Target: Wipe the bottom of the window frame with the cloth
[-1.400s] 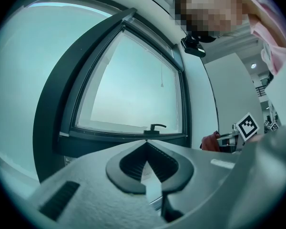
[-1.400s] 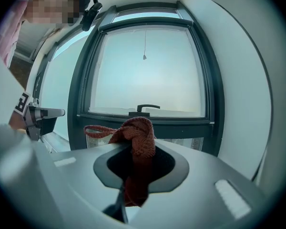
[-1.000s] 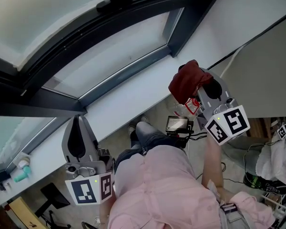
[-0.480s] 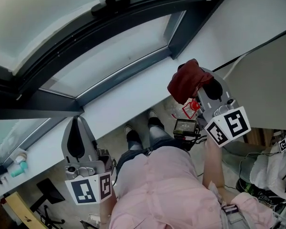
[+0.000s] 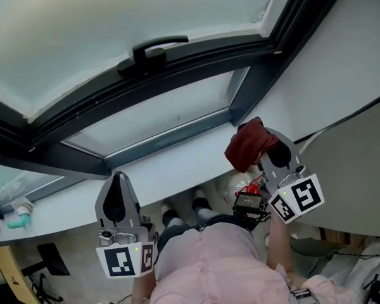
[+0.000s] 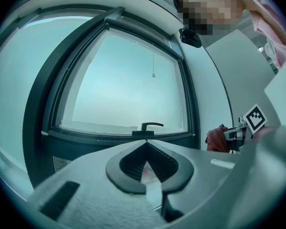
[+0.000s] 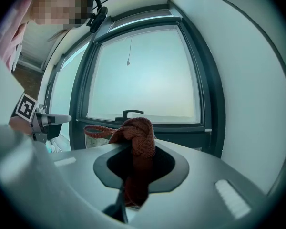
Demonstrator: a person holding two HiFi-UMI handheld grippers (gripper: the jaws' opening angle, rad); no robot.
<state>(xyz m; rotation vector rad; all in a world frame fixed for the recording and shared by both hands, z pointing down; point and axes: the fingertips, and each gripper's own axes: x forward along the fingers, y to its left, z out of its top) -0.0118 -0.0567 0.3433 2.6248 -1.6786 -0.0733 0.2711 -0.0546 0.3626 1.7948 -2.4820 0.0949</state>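
Observation:
In the head view my right gripper (image 5: 261, 138) is shut on a bunched dark red cloth (image 5: 249, 143), held just off the white sill (image 5: 171, 164) below the window's right corner. The dark window frame's bottom rail (image 5: 164, 135) runs along the sill's far side, and a black handle (image 5: 153, 48) sits on the sash above. The right gripper view shows the cloth (image 7: 136, 138) knotted between the jaws, facing the window. My left gripper (image 5: 118, 177) hangs lower left of the sill, shut and empty; its tips (image 6: 145, 142) meet in its own view.
A teal bottle (image 5: 16, 220) and small items stand on the sill's far left end. A white wall (image 5: 342, 56) closes in at the right of the window. Below are the person's legs, a belt device (image 5: 247, 202) and a plastic bag (image 5: 239, 183) on the floor.
The head view has tilted up, so more of the window shows and both grippers sit lower in the picture. The right gripper still holds the cloth near the sill's right end.

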